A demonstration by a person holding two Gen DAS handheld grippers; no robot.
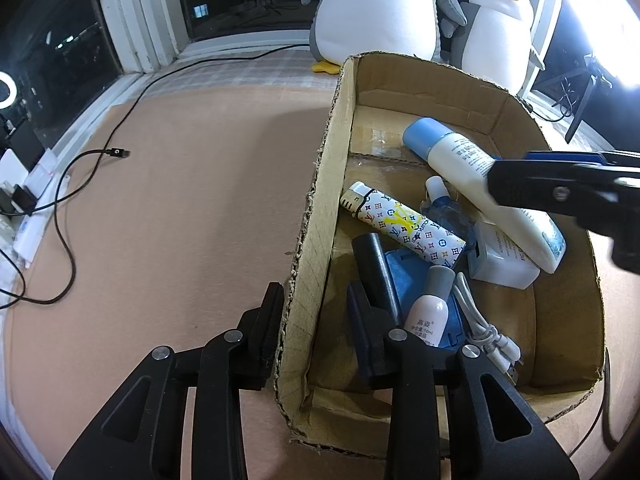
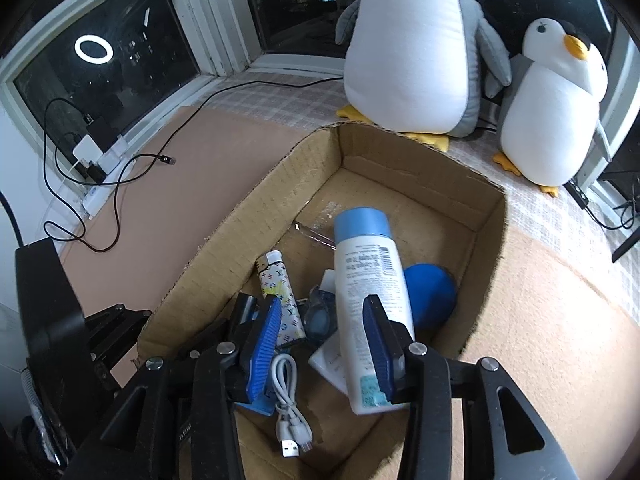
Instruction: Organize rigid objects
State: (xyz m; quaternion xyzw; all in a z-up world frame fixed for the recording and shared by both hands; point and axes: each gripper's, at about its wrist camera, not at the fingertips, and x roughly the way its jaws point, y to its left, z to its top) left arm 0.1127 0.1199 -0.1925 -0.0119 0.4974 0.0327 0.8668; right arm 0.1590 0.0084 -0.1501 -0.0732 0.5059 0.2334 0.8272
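Note:
A cardboard box (image 1: 320,184) (image 2: 248,220) holds several items: a white lotion bottle with a blue cap (image 1: 472,168) (image 2: 368,280), a patterned lighter (image 1: 400,224) (image 2: 280,288), a small pink bottle (image 1: 428,308), a black cylinder (image 1: 378,272), a white cable (image 1: 488,332) (image 2: 288,412) and a blue round object (image 2: 432,296). My left gripper (image 1: 316,312) is open and straddles the box's left wall. My right gripper (image 2: 324,344) (image 1: 560,188) is open inside the box; the lotion bottle lies against its right finger (image 2: 378,344).
The box stands on a pink mat (image 1: 180,200). Two plush penguins (image 2: 408,48) (image 2: 556,104) stand behind it by the window. A black cable (image 1: 80,160) and a power strip with chargers (image 2: 96,152) lie at the left edge.

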